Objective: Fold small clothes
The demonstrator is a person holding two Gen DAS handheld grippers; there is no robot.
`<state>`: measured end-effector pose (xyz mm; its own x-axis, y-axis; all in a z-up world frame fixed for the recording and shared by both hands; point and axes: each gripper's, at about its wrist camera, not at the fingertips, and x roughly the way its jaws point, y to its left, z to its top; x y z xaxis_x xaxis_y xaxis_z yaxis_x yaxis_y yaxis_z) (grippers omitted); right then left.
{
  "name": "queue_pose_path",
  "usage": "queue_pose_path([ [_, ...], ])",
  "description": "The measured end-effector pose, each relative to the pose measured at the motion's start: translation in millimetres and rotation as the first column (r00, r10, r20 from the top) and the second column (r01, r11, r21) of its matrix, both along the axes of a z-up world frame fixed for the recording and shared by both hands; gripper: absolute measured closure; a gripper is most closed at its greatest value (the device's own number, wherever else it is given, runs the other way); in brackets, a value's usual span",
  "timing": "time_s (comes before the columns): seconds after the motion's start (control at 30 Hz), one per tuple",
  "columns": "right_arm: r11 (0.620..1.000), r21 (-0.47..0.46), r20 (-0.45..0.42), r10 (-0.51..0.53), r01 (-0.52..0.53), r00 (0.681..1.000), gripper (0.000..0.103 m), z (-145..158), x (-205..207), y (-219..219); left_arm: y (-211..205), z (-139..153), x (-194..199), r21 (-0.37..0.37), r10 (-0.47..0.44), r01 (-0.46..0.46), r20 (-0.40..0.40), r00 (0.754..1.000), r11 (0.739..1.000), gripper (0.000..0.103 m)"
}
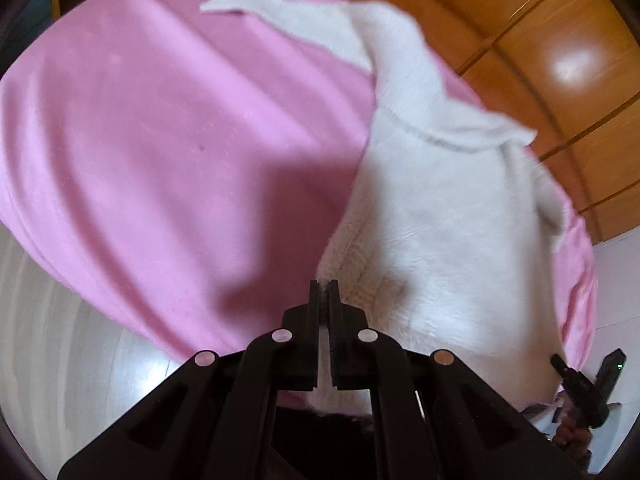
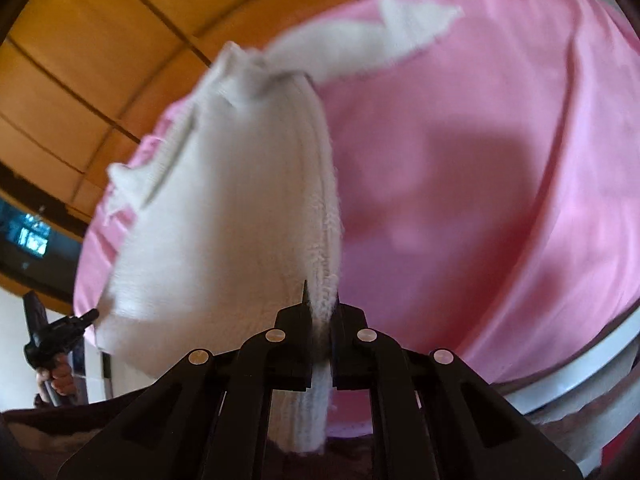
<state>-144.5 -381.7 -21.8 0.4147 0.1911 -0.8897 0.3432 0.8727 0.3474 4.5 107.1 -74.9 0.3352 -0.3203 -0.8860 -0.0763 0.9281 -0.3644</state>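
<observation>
Presently catalogued, both wrist views:

Left tool (image 1: 324, 288): fingers pressed together, pinching the ribbed hem edge of the white garment, whose fabric shows in the slit between them.

Right tool (image 2: 322, 300): fingers pressed together on a thick ribbed fold of the same garment; the fabric runs down through the gap and hangs below.

White knitted garment (image 1: 432, 208): small, fuzzy, blurred; gripped at two points on its near edge, the body draped away from the tools over the pink cover, one sleeve (image 2: 360, 44) trailing across the cover on the far side.

Pink cover (image 1: 160, 128): smooth cloth over a rounded surface, lying under the garment; the tools' shadows fall on it.

Wooden panelling (image 1: 560, 92): orange-brown boards with dark seams, behind the pink cover; a bright glare spot on it.

Pale floor (image 1: 60, 340): glossy, visible beside the cover's edge.

Obstruction: the lifted garment hides a good part of the cover in each view.

Person's hand (image 2: 60, 376): at the frame edge, wrapped round the black handle of the other tool.
</observation>
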Motion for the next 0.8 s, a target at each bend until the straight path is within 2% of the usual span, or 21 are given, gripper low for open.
queue_pose_path([
  [0.1, 0.998, -0.022, 0.003, 0.057, -0.057, 0.998, 0.096, 2, 14, 4, -7, -2, 13, 0.072, 0.019, -0.021, 0.025, 0.999, 0.997, 0.097],
  [0.13, 0.998, -0.035, 0.028, 0.059, -0.058, 0.998, 0.083, 7, 21, 0, -7, 2, 16, 0.095, 0.024, -0.028, 0.050, 0.998, 0.995, 0.095],
  [0.17, 0.998, -0.044, 0.052, 0.046, -0.044, 0.998, 0.062, 10, 25, -7, -6, 6, 20, 0.103, 0.032, -0.040, 0.073, 0.997, 0.994, 0.091],
  [0.2, 0.997, -0.071, 0.091, 0.003, 0.003, 0.996, 0.050, 16, 34, -20, -6, 8, 23, 0.101, 0.042, -0.051, 0.087, 0.995, 0.994, 0.074],
  [0.23, 0.994, -0.102, 0.118, -0.032, 0.044, 0.993, 0.041, 17, 41, -32, -4, 11, 27, 0.102, 0.050, -0.060, 0.102, 0.994, 0.993, 0.068],
  [0.3, 0.987, -0.105, 0.134, -0.107, 0.121, 0.985, 0.041, 15, 58, -55, -9, 14, 35, 0.138, 0.053, -0.071, 0.128, 0.990, 0.988, 0.068],
  [0.37, 0.970, -0.030, 0.146, -0.235, 0.241, 0.961, 0.043, 5, 80, -90, -7, 12, 41, 0.138, 0.067, -0.084, 0.123, 0.990, 0.987, 0.068],
  [0.43, 0.948, -0.043, 0.160, -0.305, 0.316, 0.939, 0.053, -1, 101, -115, -9, 10, 43, 0.122, 0.084, -0.099, 0.120, 0.989, 0.988, 0.067],
  [0.47, 0.938, -0.046, 0.160, -0.332, 0.343, 0.930, 0.057, -4, 115, -124, -11, 8, 46, 0.137, 0.086, -0.103, 0.123, 0.989, 0.985, 0.067],
  [0.53, 0.915, -0.007, 0.150, -0.399, 0.404, 0.905, 0.058, -14, 143, -153, -16, 9, 49, 0.159, 0.082, -0.104, 0.139, 0.987, 0.982, 0.065],
  [0.63, 0.875, 0.052, 0.128, -0.484, 0.482, 0.866, 0.058, -31, 176, -188, -26, 16, 50, 0.190, 0.045, -0.081, 0.187, 0.981, 0.978, 0.061],
  [0.73, 0.827, 0.069, 0.097, -0.562, 0.558, 0.821, 0.058, -45, 205, -214, -40, 26, 52, 0.200, -0.004, -0.043, 0.227, 0.974, 0.979, 0.057],
  [0.8, 0.819, 0.106, 0.074, -0.572, 0.564, 0.817, 0.058, -55, 222, -228, -53, 32, 57, 0.193, -0.048, -0.002, 0.252, 0.967, 0.981, 0.056],
])
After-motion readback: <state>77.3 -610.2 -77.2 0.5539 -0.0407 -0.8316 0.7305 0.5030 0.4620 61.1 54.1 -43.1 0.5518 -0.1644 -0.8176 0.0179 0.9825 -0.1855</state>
